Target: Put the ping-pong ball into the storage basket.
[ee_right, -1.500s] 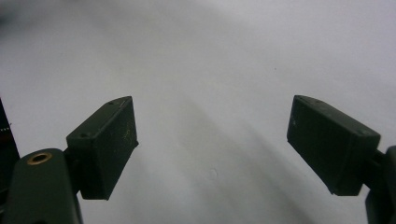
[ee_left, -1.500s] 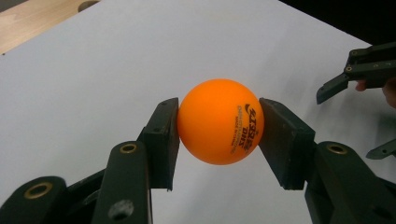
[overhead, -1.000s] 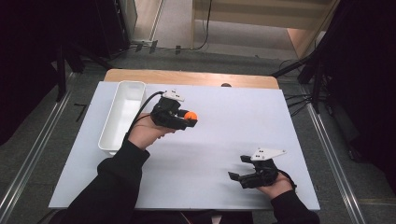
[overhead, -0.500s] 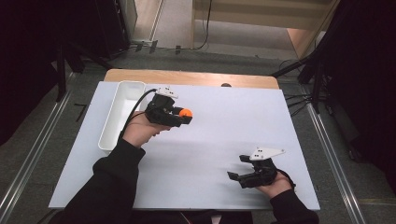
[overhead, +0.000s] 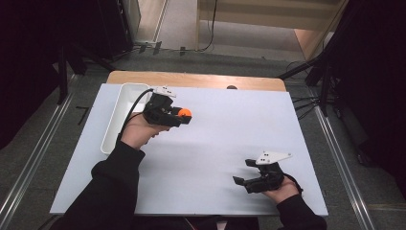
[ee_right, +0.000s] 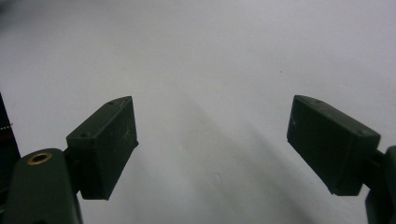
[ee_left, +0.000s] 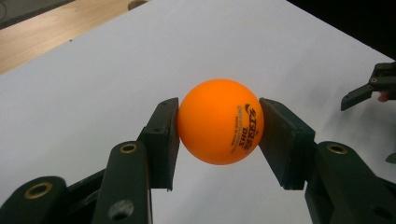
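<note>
Right gripper [overhead: 246, 173]: nearest the person, low over the white table [overhead: 230, 139], jaws spread wide with nothing between them.
Left gripper [overhead: 187, 118]: farther off, held above the table, jaws clamped on the orange ball [ee_left: 220, 121] from both sides.
Ball: off the surface, gripped across its middle, printed mark facing the gripper's camera.
White tray [overhead: 115, 122]: just beside the left hand [overhead: 139, 134], at the table's left edge; nothing seen inside it.
Step in hand: apparently carrying the ball, perhaps toward the tray.
Next move: calls for swinging left over the tray, lowering, then releasing gently so the light ball doesn't bounce out.
</note>
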Tool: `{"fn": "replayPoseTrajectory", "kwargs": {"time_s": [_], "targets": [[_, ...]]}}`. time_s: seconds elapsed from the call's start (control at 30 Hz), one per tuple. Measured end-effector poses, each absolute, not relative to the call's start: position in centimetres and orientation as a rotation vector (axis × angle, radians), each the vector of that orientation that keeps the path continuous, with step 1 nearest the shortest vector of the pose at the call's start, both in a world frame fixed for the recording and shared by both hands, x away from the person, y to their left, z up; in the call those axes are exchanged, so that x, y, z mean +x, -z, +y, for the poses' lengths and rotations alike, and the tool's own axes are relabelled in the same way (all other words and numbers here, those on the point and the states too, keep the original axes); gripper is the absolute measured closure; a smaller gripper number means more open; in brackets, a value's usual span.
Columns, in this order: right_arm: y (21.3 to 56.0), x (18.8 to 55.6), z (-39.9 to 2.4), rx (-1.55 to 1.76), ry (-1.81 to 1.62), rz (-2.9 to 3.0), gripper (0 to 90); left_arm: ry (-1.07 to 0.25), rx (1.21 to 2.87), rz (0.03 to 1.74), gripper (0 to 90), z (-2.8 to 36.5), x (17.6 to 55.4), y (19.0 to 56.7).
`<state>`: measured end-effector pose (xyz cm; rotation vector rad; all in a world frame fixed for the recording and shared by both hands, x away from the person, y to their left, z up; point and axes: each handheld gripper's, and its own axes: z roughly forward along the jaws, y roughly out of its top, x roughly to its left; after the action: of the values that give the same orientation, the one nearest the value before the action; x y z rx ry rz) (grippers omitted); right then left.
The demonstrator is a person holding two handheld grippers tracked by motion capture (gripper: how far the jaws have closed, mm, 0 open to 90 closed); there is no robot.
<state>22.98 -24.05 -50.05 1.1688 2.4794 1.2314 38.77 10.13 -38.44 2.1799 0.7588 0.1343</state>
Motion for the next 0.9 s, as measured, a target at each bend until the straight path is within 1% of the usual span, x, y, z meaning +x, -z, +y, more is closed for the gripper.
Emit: {"fn": "replayPoseTrajectory", "kwargs": {"time_s": [0.43, 0.9], "targets": [[50.1, 23.0, -24.1, 1.169, -1.231, 2.478, 14.6, -0.174, 2.180, 0.796, 50.9, 11.2, 39.4, 38.5], [50.0, 23.0, -24.1, 1.167, -1.232, 2.477, 14.6, -0.181, 2.160, 0.824, 50.9, 12.4, 39.9, 38.4]]}}
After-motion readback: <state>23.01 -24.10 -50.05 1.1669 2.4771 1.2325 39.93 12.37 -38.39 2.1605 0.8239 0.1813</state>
